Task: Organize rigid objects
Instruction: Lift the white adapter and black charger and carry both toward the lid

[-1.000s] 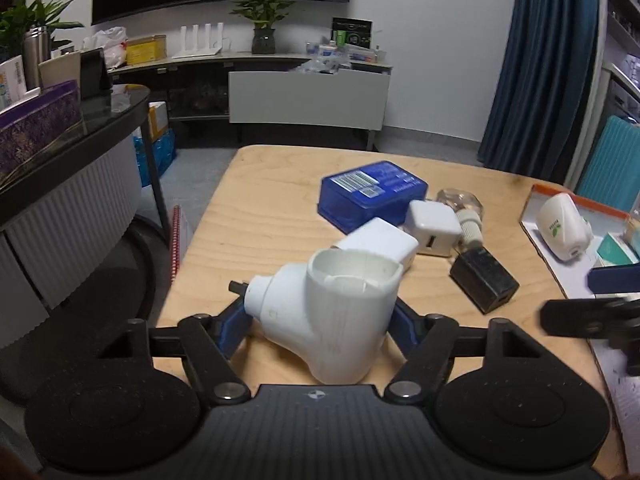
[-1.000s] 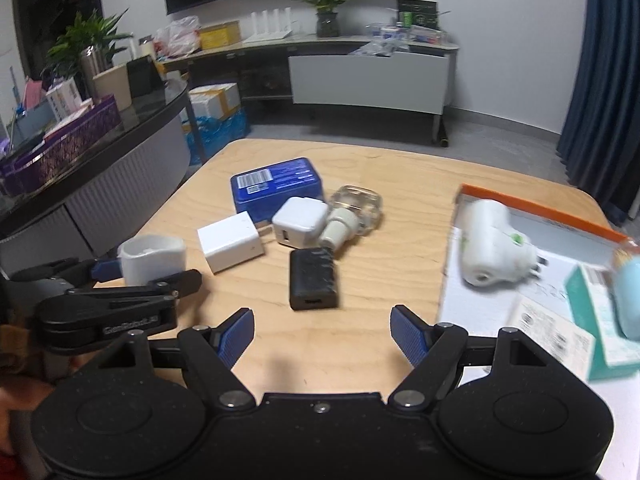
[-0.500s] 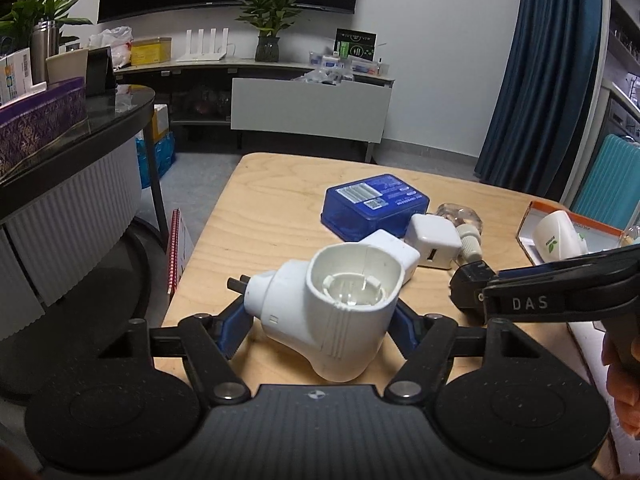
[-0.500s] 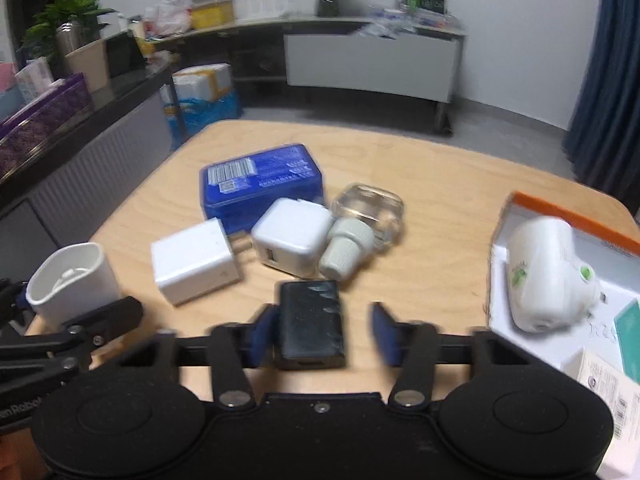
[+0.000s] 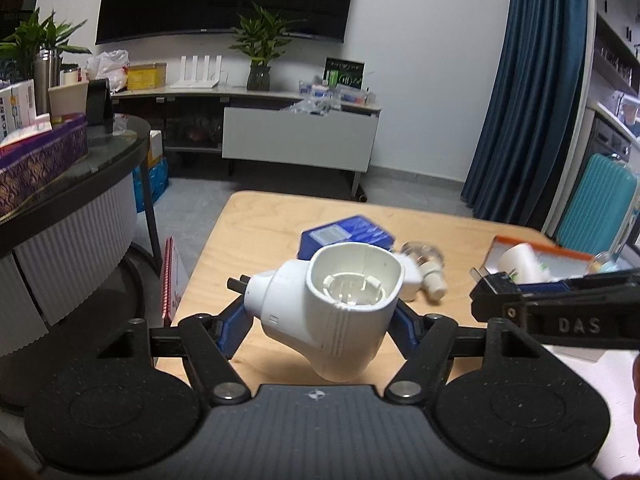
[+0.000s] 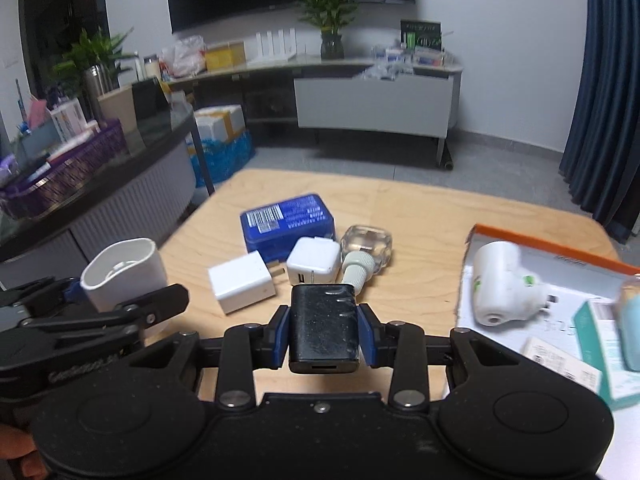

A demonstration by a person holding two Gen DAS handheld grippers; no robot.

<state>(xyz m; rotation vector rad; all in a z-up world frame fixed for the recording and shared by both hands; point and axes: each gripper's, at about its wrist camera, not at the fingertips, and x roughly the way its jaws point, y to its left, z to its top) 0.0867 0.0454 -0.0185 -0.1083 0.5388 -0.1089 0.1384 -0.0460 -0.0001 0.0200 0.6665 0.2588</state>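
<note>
Both grippers were loaded at this moment, which for sorting meant two items ready to carry off together.

From the left wrist camera, my left gripper had its fingers closed partway on the white plug-in adapter, held clear above the worktop. That grip matched a second earlier; only the view had lifted a little. To the right of the adapter I saw the black charger off the worktop, carried by the other tool, where before it lay flat beside the white cubes.

From the right wrist camera, my right gripper had its fingers clamped tight on the black charger, which hung just nearer than the small white charger. A second ago those fingers stood wide and empty over it. The orange-rimmed tray, right of the charger, looked to me the likely drop point; the blue box was not yet sorted.
</note>
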